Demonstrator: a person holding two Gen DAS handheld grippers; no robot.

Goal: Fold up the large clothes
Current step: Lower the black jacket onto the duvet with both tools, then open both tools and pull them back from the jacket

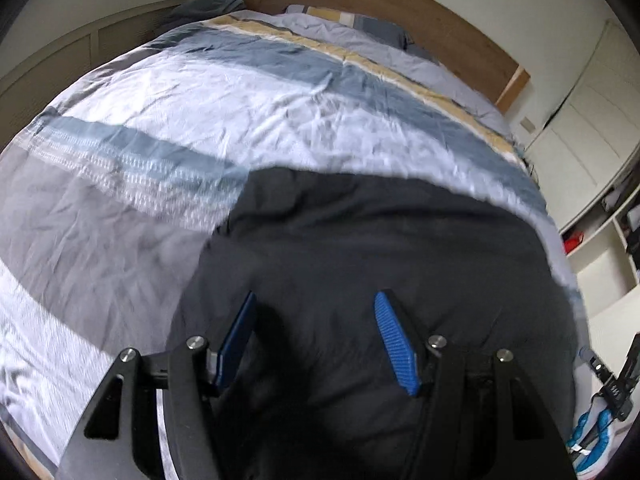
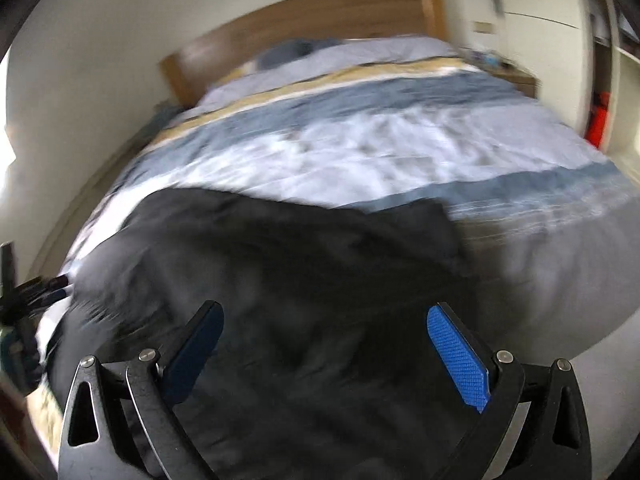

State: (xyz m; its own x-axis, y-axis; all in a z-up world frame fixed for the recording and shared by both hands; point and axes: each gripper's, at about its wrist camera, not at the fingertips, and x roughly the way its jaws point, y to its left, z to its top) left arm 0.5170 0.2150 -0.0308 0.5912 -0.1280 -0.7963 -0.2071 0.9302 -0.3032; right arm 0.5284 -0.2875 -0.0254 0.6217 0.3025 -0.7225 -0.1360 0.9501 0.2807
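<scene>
A: Logging the left wrist view first. Left gripper (image 1: 316,300) has its jaws spread apart, blue pads (image 1: 396,344) facing each other with nothing pinched between them — released. Beneath it lies the black garment (image 1: 360,240), spread over the near part of the bed (image 1: 120,240).

B: Is it touching the cloth?

A: Cannot tell; the fingertips sit over the dark fabric, but contact is not readable. The garment's far edge runs across the striped duvet (image 1: 240,100), which shows grey, white, blue and tan bands up to the wooden headboard (image 1: 400,0). Pillows (image 1: 360,20) sit against the headboard.

B: Right wrist view?

A: Blurred throughout. Right gripper (image 2: 324,312) also stands wide, pads (image 2: 456,356) apart, empty — not clenched on anything. The same black garment (image 2: 300,260) fills the space under and ahead of it, with one squared corner reaching toward the right side of the duvet (image 2: 400,140).

B: Surroundings?

A: White shelving (image 1: 600,240) at the right edge of the left view, with a red item (image 1: 573,241) in one cubby. Headboard (image 2: 300,20) visible beyond the bedding in the right view.
</scene>
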